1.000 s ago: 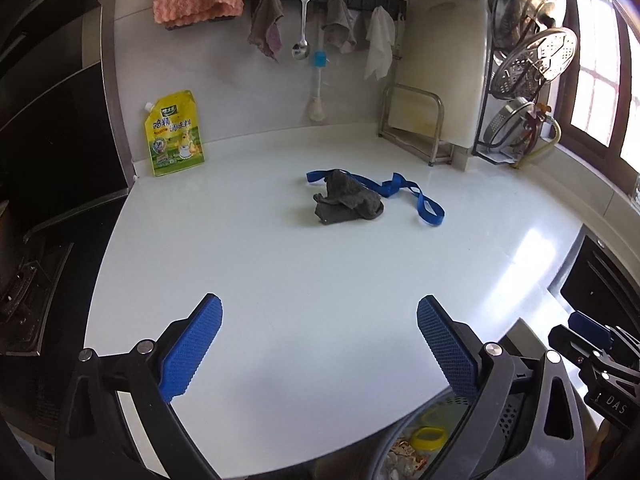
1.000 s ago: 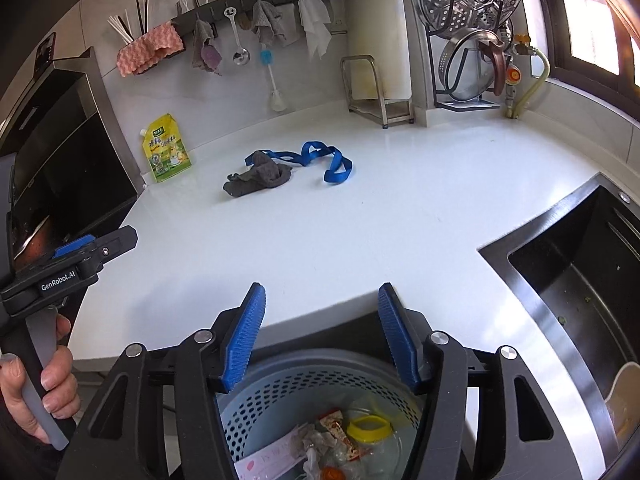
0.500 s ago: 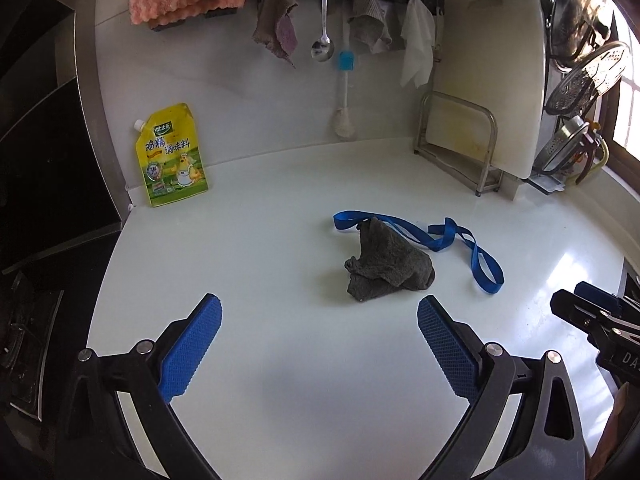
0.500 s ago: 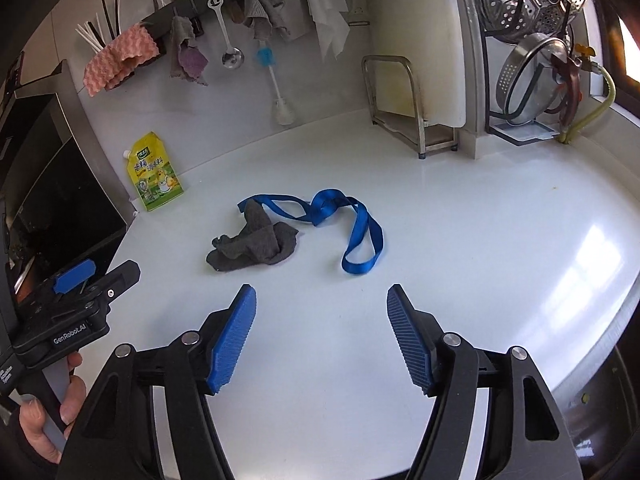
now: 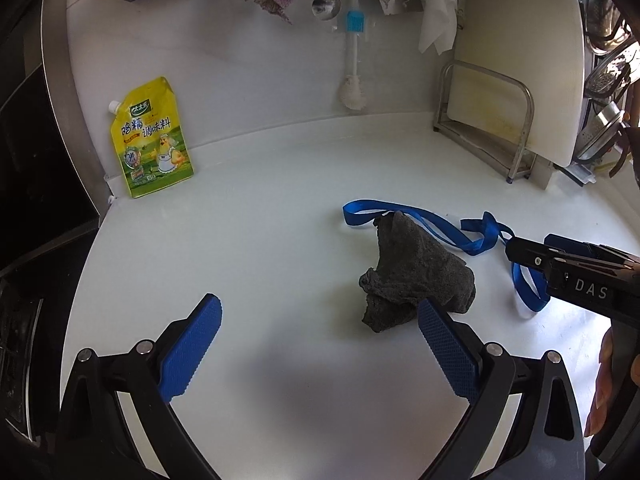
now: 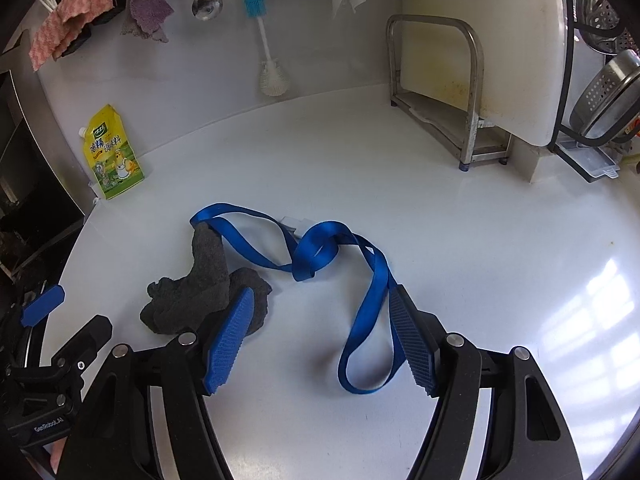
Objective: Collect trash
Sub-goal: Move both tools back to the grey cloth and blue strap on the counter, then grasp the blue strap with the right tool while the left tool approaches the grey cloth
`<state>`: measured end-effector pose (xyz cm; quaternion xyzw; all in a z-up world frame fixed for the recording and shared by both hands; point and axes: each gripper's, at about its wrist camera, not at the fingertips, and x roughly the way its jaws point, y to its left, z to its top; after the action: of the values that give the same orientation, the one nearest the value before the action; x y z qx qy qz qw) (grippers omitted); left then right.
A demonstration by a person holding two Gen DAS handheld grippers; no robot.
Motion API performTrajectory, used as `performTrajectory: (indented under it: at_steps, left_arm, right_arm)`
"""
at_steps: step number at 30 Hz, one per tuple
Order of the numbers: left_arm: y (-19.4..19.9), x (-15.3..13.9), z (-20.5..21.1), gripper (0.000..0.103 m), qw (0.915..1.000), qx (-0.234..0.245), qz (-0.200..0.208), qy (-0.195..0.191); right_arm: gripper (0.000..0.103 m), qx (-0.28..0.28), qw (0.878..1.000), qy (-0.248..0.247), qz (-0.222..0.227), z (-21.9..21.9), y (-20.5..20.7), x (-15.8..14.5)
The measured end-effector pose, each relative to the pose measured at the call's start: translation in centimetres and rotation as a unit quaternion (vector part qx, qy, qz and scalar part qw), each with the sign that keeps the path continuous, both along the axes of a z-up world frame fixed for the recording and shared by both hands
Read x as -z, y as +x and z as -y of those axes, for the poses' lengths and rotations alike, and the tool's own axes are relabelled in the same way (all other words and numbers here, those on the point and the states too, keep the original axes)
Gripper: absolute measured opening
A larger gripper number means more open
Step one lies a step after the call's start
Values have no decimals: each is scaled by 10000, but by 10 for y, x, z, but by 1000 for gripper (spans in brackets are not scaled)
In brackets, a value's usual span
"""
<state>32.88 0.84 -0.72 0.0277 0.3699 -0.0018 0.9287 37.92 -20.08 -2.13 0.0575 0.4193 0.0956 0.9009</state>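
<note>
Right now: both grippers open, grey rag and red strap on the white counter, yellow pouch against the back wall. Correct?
One error: the strap is blue, not red, as the right wrist view shows. Otherwise right: left gripper and right gripper open, grey rag on the white counter, yellow pouch against the back wall.

Dark grey cloth (image 5: 416, 280); blue strap (image 6: 360, 280); yellow-green pouch (image 5: 154, 140); white counter (image 5: 280, 240); pink rag (image 6: 68, 28).
</note>
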Motion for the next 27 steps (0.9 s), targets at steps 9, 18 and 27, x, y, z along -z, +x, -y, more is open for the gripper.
performTrajectory:
  at_steps: [9, 18, 27]
  left_arm:
    - [15, 6, 2, 96, 9999, -86, -25, 48]
    - [17, 7, 1, 96, 10000, -80, -35, 25]
    - [19, 11, 4, 96, 9999, -95, -84, 23]
  right_arm:
    - [69, 46, 9995, -283, -115, -6, 33, 8]
    - [69, -109, 9984, -344, -426, -17, 50, 27]
    - [50, -222, 9969, -555, -516, -31, 53, 35]
